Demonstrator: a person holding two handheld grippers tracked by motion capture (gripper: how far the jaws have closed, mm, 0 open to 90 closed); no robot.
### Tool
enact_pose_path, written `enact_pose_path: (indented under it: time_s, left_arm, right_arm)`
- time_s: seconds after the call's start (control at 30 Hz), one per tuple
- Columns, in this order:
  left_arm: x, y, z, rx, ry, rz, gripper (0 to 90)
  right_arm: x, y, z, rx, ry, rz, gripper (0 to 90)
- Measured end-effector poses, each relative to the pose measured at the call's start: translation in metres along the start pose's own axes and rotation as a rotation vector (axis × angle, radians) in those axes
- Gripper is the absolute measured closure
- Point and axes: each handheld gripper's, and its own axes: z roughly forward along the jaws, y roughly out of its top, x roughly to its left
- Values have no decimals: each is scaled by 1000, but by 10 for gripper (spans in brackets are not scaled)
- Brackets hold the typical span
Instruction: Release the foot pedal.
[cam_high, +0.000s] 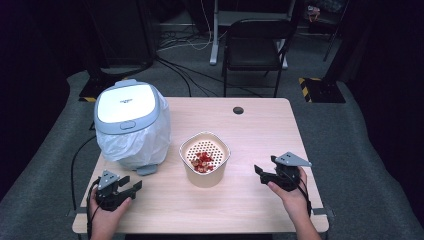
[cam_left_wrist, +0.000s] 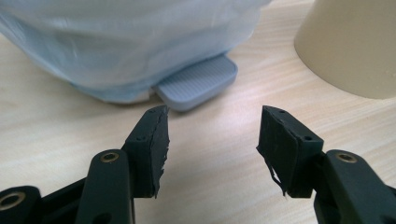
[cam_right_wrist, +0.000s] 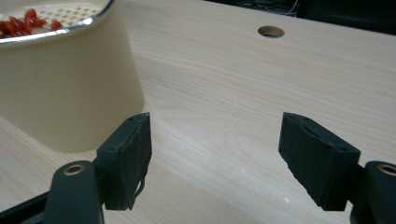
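The left gripper (cam_left_wrist: 212, 128) is closest to the camera in its own view. Its two black jaws stand apart with nothing between them, just bare wood. Right in front of its tips, a little to the left, sits the grey foot pedal (cam_left_wrist: 198, 81) of the bin (cam_high: 131, 122). The pedal is near the jaws but not touching them. The bin's white bag (cam_left_wrist: 130, 42) puffs out above the pedal. To the right of this gripper, close by, is the cream side of the strainer bowl (cam_left_wrist: 350, 46).

From the high view, the left gripper (cam_high: 132, 184) lies low near the front edge of the table (cam_high: 260, 125), by the front left corner. The hand (cam_high: 107, 215) holds it from behind, and the jaws point away from the person and a bit toward the bowl.

The right gripper (cam_high: 258, 172) is on the other side of the strainer bowl (cam_high: 205, 157). Its jaws are open too, and they hold nothing. In the right gripper view (cam_right_wrist: 215, 144), the bowl (cam_right_wrist: 65, 88) stands just beside the left-hand jaw, not touching. Red bits (cam_right_wrist: 28, 21) lie in the bowl's holey tray. Ahead of and to the right of this gripper the wood is open, as far as a small round hole (cam_right_wrist: 271, 31) near the far edge.

The right hand (cam_high: 292, 192) comes in from the front edge, and its gripper points sideways at the bowl.
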Motion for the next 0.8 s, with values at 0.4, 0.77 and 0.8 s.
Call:
enact_pose_path:
  time_s: [0.4, 0.77, 0.8]
  left_arm:
    - [8, -7, 8, 61, 3, 30, 408]
    - [18, -9, 12, 83, 23, 18, 399]
    - [18, -9, 12, 83, 23, 18, 399]
  right_arm:
    - [-8, -25, 18, 53, -2, 21, 253]
    - [-26, -44, 26, 89, -7, 84, 253]
    - [-29, -45, 27, 94, -13, 80, 253]
